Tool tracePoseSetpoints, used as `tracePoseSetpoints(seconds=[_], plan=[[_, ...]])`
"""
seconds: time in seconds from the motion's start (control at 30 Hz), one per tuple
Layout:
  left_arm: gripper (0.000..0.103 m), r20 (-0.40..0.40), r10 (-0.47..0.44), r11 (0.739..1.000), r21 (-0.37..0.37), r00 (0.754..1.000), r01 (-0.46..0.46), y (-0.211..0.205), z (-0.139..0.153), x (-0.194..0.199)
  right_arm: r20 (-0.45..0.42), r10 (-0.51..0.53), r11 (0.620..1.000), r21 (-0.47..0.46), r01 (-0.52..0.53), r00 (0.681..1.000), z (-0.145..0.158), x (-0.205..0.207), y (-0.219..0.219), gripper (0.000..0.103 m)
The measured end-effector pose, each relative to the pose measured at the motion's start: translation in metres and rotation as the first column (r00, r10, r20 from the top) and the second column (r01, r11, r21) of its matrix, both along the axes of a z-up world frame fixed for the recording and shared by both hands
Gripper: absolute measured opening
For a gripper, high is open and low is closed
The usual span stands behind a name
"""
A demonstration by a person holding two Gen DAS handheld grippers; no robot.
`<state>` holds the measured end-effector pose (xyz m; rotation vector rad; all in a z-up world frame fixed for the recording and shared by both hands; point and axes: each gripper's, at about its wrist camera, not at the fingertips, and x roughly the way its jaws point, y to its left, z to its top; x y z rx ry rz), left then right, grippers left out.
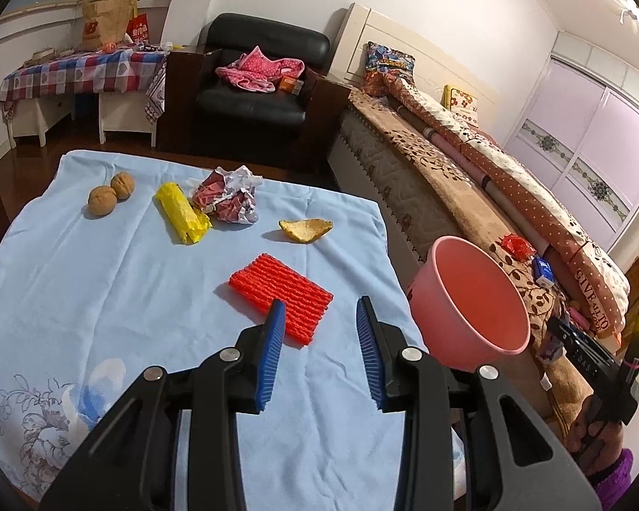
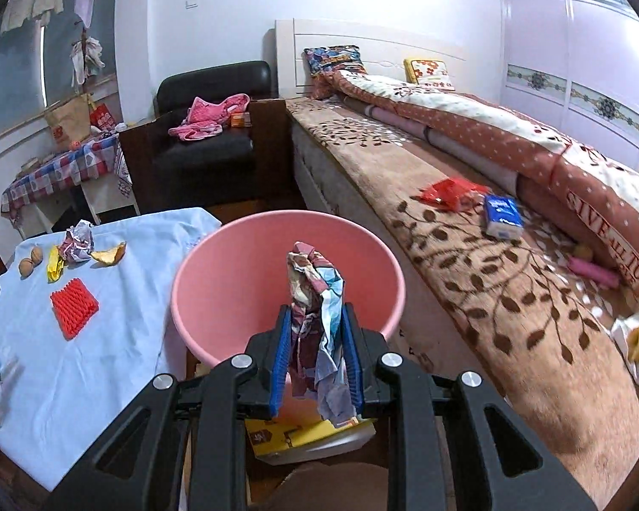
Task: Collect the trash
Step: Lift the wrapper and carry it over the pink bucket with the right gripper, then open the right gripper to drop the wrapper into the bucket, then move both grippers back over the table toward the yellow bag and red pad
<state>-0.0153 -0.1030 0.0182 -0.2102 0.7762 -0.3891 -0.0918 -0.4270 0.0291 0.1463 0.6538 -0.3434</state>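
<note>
My right gripper (image 2: 315, 311) is shut on a crumpled printed paper (image 2: 315, 298), held above the near rim of the pink bucket (image 2: 234, 264). My left gripper (image 1: 319, 311) stands open over the light blue cloth (image 1: 106, 298), its left pad just at the near corner of the red foam net (image 1: 283, 296). On the cloth lie an orange peel (image 1: 304, 229), a yellow wrapper (image 1: 183, 213), a crumpled red and white paper (image 1: 228, 196) and two walnuts (image 1: 110, 193). The pink bucket (image 1: 481, 289) stands right of the table.
A bed (image 2: 468, 255) runs along the right, with a red wrapper (image 2: 447, 193), a blue tissue pack (image 2: 502, 215) and a pink tube (image 2: 592, 270) on it. A yellow box (image 2: 302, 434) lies under the bucket. A black armchair (image 1: 255, 85) and a checked table (image 1: 76, 72) stand behind.
</note>
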Motion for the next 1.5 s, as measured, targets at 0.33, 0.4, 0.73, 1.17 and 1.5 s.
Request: tracePoseSetpoints(seconds=[0.33, 0.4, 0.73, 1.17, 1.5], plan=[[0.035, -0.035, -0.006, 0.999, 0.032, 0.999, 0.007, -0.008, -0.011, 0.013, -0.021, 0.006, 1.0, 0.018, -0.006, 1.0, -0.009, 0.042, -0.005, 0.024], [0.035, -0.045, -0.001, 1.0, 0.03, 0.999, 0.002, -0.008, -0.013, 0.016, -0.032, 0.006, 1.0, 0.022, -0.005, 0.999, -0.013, 0.051, -0.006, 0.025], [0.035, -0.094, 0.012, 1.0, 0.03, 0.995, -0.01, -0.009, -0.028, 0.03, -0.068, -0.016, 0.999, 0.045, 0.019, 0.998, -0.031, 0.081, -0.013, 0.06], [0.041, -0.086, 0.033, 0.994, 0.109, 0.996, -0.023, 0.0, -0.044, 0.048, -0.003, 0.075, 0.986, 0.151, -0.074, 0.997, -0.018, 0.079, 0.027, 0.061], [0.041, -0.133, 0.129, 0.986, 0.126, 0.983, -0.112, 0.003, -0.061, 0.08, -0.02, 0.243, 0.956, 0.177, -0.236, 0.97, -0.022, 0.093, 0.089, 0.061]])
